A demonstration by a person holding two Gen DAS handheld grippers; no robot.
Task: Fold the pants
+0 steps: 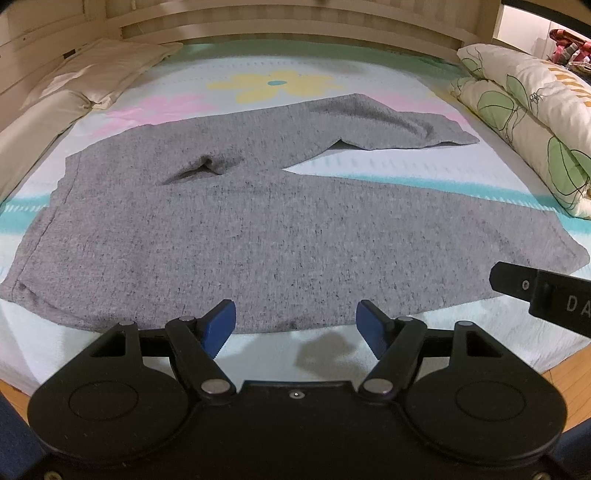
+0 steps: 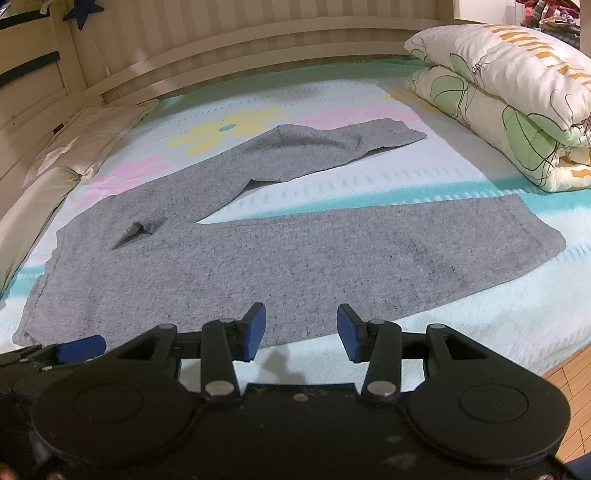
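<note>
While both grippers hung over the near edge of the bed, the grey pants (image 1: 229, 229) lay spread flat on the flowered sheet (image 1: 369, 166), long axis running across the bed: the waistband pointed toward the flat cream pillow (image 1: 99, 70) on one side, the 2 legs toward the folded leaf-print quilt (image 1: 524, 110) on the other. The near leg ran straight; the far leg angled away from it, leaving a wedge of sheet between them, and its cuff end was rumpled. A small pucker sat in the fabric near the crotch. Beyond the pants stood a slatted cream headboard (image 2: 229, 40), with a dark blue star (image 2: 83, 13) hanging on it. The left gripper (image 1: 295, 325) was open and empty, just short of the pants' near hem. The right gripper (image 2: 301, 328) was likewise parted, holding nothing. On its side, seen from the left wrist, the letters "DA" were readable.
</note>
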